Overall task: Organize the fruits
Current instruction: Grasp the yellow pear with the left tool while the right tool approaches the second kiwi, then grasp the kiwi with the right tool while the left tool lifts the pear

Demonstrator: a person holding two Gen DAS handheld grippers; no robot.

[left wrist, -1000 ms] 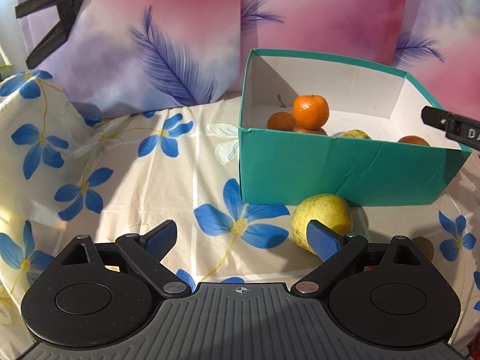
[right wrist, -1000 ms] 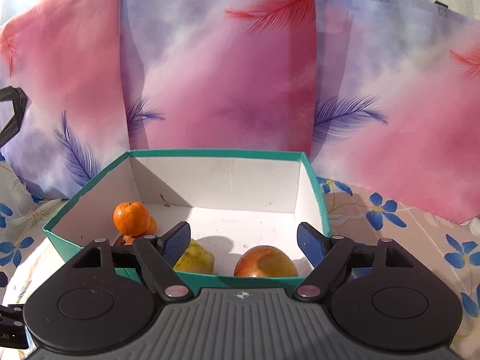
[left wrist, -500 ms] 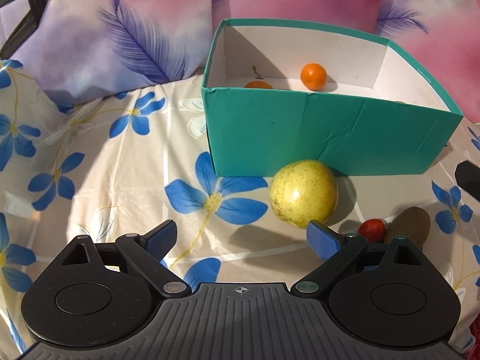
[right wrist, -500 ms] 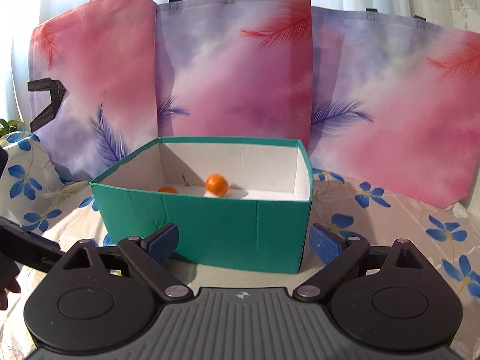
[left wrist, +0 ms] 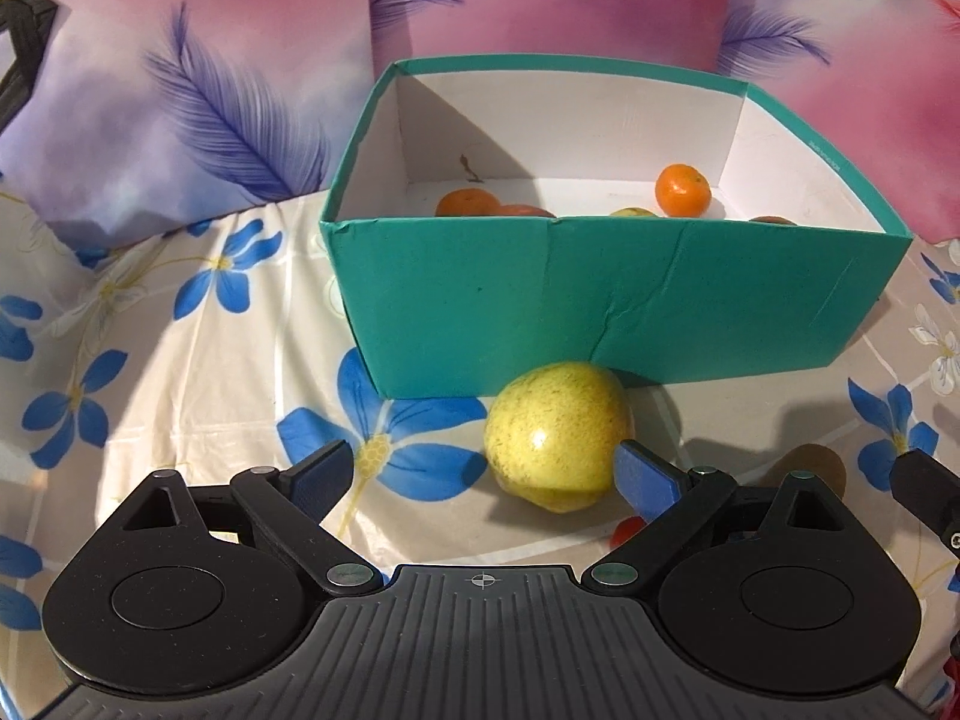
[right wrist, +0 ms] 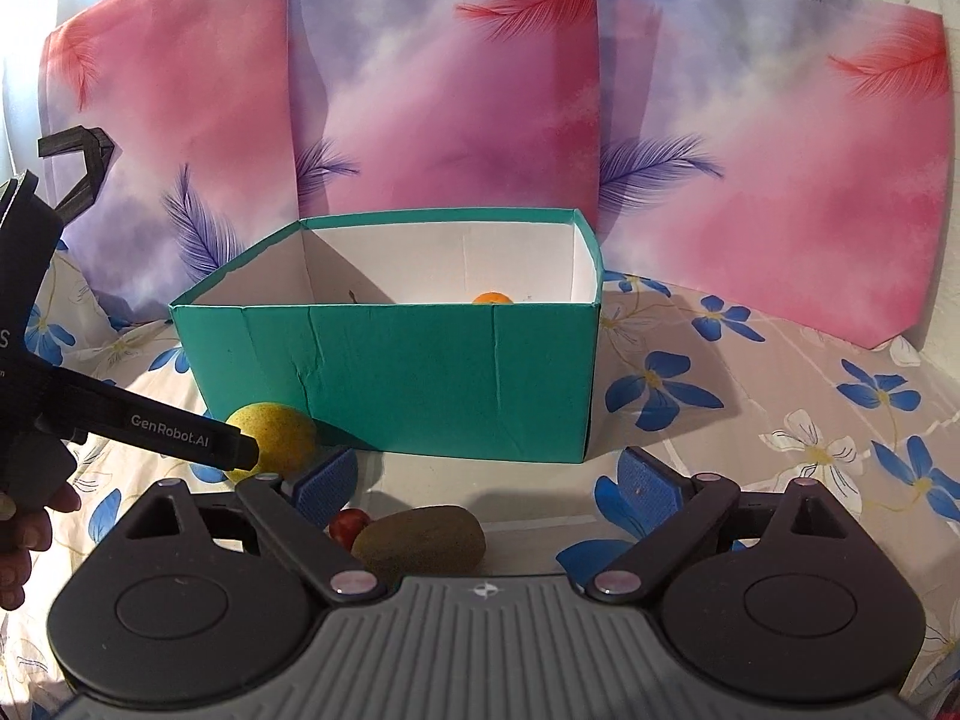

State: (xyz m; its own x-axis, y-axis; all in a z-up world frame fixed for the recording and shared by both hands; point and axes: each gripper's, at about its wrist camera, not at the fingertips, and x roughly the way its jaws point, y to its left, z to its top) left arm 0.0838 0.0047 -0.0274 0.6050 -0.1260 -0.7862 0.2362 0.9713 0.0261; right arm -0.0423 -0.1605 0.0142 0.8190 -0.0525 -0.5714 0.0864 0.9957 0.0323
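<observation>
A teal box (left wrist: 600, 300) stands on the floral cloth, with a tangerine (left wrist: 683, 189) and other fruit partly hidden inside. In front of the box lies a yellow-green fruit (left wrist: 555, 435). It sits between the open fingers of my left gripper (left wrist: 483, 474), close to the right pad. My right gripper (right wrist: 489, 477) is open and low over the cloth, in front of the box (right wrist: 420, 384). A brown kiwi (right wrist: 420, 540) and a small red fruit (right wrist: 348, 522) lie near its left finger. The left gripper's finger (right wrist: 180, 435) reaches to the yellow fruit (right wrist: 276, 432).
Pink and purple feather-print bags (right wrist: 450, 90) stand upright behind the box. A black bracket (right wrist: 84, 162) sits at the far left. A person's hand (right wrist: 24, 516) holds the left gripper. The floral cloth (right wrist: 780, 420) lies to the right of the box.
My right gripper drew back from over the box to the cloth in front, and its jaws widened. My left gripper sank toward the yellow fruit, which now lies between its fingers.
</observation>
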